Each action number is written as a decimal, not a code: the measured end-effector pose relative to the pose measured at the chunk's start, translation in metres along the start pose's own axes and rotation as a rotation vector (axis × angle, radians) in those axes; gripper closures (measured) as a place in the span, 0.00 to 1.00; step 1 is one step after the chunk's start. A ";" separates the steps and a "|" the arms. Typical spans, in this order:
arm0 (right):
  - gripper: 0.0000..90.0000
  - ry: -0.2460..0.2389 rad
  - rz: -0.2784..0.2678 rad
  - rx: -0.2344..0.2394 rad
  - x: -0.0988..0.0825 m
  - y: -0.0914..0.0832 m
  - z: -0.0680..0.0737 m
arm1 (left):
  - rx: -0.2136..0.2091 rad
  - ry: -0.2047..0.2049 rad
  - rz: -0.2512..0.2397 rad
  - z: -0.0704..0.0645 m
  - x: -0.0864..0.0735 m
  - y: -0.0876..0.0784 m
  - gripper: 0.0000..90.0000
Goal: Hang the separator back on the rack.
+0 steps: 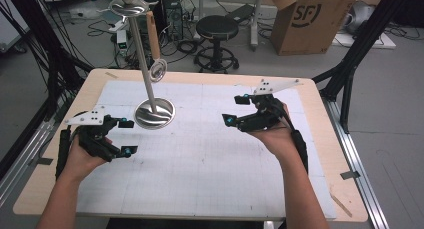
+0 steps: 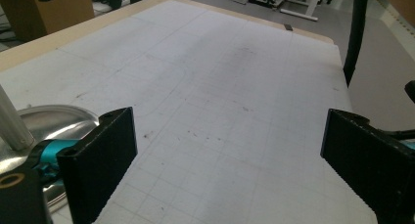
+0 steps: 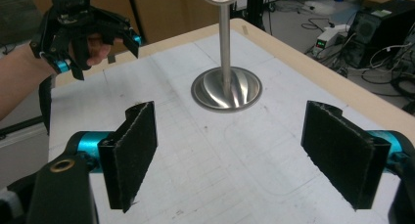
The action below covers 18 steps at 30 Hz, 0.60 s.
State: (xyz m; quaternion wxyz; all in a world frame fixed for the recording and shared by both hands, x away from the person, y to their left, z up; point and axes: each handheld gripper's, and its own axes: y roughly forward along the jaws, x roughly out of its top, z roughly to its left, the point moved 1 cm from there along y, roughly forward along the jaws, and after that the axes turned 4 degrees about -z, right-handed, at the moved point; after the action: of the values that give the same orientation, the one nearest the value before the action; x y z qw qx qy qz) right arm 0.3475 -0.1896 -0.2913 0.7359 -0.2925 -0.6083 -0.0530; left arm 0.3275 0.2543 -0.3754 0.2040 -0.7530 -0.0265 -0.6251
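Two grippers hang over the surface [image 1: 210,189], both spread wide with nothing between their jaws. The one thing worth reaching for is the steel stand [image 1: 155,112], a round base with a tall pole that carries a small dish partway up and a wider tray at the top. It sits at about ten o'clock from the middle of the surface, just beside the left gripper [image 1: 127,137], at roughly its one o'clock.

The right gripper [image 1: 235,109] is well apart from the stand, which sits around its nine o'clock, and its jaws point that way; in the right gripper view the pole [image 3: 224,48] rises dead ahead at twelve.

To my eye the reach for the stand is only starting. The pole looks thin and slick, and the stand top-heavy, so I'd take it low on the pole, near the base [image 3: 226,89], with the pads square to it, and close slowly. A high or off-centre pinch could tip the whole thing. The left gripper might steady the base rim, which lies at its jaw's nine o'clock in its own view [image 2: 58,119].
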 end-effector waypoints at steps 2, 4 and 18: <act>0.21 0.008 -0.005 -0.002 -0.007 -0.001 -0.001 | 0.000 0.000 -0.003 0.000 0.000 -0.001 0.08; 0.21 0.014 -0.010 -0.009 -0.014 -0.002 -0.002 | 0.000 -0.002 -0.005 0.000 0.000 -0.001 0.08; 0.19 0.050 -0.046 -0.059 -0.057 -0.011 0.000 | 0.000 -0.009 -0.010 0.001 -0.002 -0.002 0.08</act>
State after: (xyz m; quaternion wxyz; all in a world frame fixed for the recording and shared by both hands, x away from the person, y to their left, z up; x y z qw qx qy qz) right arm 0.3280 -0.2147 -0.3400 0.7407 -0.2984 -0.5944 -0.0951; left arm 0.3278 0.2569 -0.3774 0.2007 -0.7556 -0.0312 -0.6228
